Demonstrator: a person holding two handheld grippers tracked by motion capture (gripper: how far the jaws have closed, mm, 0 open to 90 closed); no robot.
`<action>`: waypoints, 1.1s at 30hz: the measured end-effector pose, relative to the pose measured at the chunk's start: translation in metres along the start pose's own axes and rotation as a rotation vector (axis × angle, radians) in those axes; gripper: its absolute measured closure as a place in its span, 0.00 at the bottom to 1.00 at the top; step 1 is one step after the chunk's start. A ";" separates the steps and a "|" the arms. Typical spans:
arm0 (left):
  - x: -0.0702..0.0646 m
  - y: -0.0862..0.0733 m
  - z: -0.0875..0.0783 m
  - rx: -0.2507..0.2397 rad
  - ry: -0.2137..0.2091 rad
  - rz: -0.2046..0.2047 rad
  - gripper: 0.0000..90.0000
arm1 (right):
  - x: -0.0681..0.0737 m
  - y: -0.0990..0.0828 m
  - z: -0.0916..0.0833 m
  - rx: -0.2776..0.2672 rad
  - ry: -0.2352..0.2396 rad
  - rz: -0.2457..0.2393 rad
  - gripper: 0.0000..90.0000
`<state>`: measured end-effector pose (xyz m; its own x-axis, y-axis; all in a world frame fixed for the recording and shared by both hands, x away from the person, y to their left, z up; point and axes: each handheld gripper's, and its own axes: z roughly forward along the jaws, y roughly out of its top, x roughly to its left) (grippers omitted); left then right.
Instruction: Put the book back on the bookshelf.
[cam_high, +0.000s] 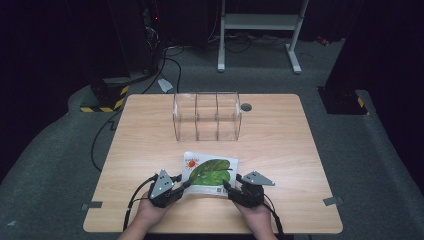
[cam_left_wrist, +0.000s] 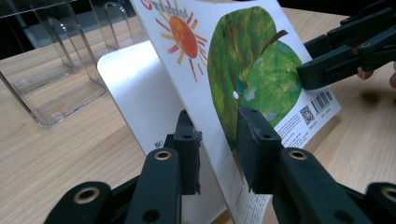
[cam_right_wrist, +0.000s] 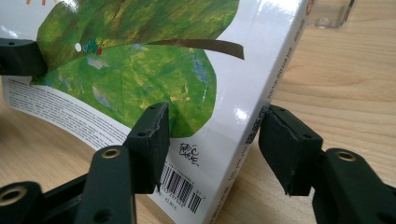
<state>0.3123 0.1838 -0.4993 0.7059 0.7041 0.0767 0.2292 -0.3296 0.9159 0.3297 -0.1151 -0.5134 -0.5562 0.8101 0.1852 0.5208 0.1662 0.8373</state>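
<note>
A picture book with a white cover, a green leaf and an orange sun lies near the table's front edge. My left gripper is shut on the book's left side: the cover stands tilted up between its jaws, with a white page under it. My right gripper straddles the spine corner of the book. One pad rests on the leaf picture and the other stands a little off the spine. In the high view the left gripper and right gripper sit at the book's two lower corners.
A clear plastic holder with three compartments stands behind the book at mid-table, also close by in the left gripper view as the clear holder. A grey round cap sits in the tabletop beyond it. Cables and a white frame are on the floor.
</note>
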 end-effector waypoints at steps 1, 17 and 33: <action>0.000 0.000 0.000 0.003 0.002 -0.002 0.78 | 0.000 0.000 -0.001 -0.005 -0.002 -0.002 0.50; -0.004 -0.012 0.013 0.114 0.017 0.059 0.81 | 0.002 -0.001 -0.020 -0.092 -0.030 -0.091 0.53; -0.004 -0.014 0.008 0.112 0.017 0.044 0.79 | -0.002 0.000 -0.024 -0.090 0.047 -0.105 0.38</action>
<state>0.3118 0.1808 -0.5158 0.7055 0.6979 0.1231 0.2725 -0.4275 0.8620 0.3153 -0.1304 -0.5010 -0.6356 0.7632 0.1166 0.3995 0.1960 0.8955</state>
